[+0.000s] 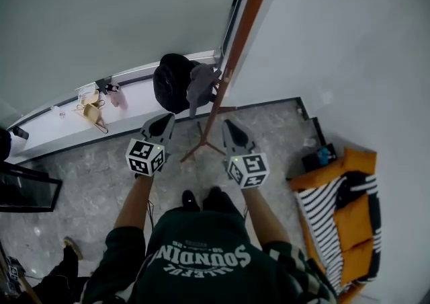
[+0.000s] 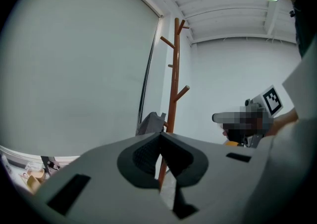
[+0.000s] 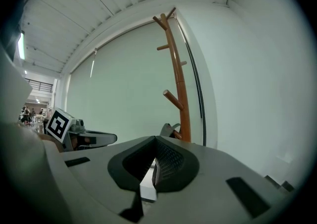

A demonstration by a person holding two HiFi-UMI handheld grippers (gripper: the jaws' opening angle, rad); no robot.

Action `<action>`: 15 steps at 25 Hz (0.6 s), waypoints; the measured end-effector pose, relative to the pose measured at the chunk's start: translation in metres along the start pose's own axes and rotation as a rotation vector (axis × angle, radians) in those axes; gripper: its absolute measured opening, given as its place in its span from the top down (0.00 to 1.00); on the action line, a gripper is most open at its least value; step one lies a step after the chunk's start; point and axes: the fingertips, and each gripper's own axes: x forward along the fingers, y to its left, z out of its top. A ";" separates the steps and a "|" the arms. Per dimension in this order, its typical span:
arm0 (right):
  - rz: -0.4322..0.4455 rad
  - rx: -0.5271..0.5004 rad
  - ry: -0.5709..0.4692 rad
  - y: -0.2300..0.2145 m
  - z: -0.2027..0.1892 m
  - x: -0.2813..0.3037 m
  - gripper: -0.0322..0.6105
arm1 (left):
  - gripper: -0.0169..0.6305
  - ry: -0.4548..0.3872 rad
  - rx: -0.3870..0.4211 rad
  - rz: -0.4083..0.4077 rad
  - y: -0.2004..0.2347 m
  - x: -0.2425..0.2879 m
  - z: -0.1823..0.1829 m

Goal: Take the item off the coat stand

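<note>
A brown wooden coat stand [image 1: 232, 60] rises in the corner, its feet [image 1: 201, 142] on the grey stone floor. A black item [image 1: 172, 82] and a grey garment [image 1: 200, 85] hang low on it, on the window side. My left gripper [image 1: 164, 118] and right gripper [image 1: 232, 124] are both shut and hold nothing; they point at the stand from a short way off, one on each side of its foot. In the left gripper view the pole [image 2: 174, 84] and grey garment [image 2: 151, 123] stand beyond the shut left gripper [image 2: 159, 135]. The right gripper view shows the pole [image 3: 179, 89] past the shut right gripper [image 3: 155, 139].
A white window ledge [image 1: 138, 97] with loose hangers [image 1: 93, 113] runs behind the stand. An orange sofa [image 1: 353, 229] with a striped blanket stands at the right against the white wall. A dark table [image 1: 23, 188] is at the left.
</note>
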 end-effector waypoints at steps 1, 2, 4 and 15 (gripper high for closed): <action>-0.005 0.002 -0.002 -0.002 0.000 0.000 0.95 | 0.97 -0.002 0.002 -0.001 0.001 0.002 0.002; -0.009 0.003 -0.003 -0.004 -0.001 0.001 0.95 | 0.97 -0.008 0.006 -0.001 0.002 0.004 0.004; -0.011 0.003 -0.007 -0.006 -0.002 0.001 0.95 | 0.97 -0.021 0.014 -0.001 0.002 0.006 0.008; -0.005 -0.010 -0.011 -0.017 -0.001 0.012 0.95 | 0.97 -0.028 0.017 -0.002 0.007 0.023 0.012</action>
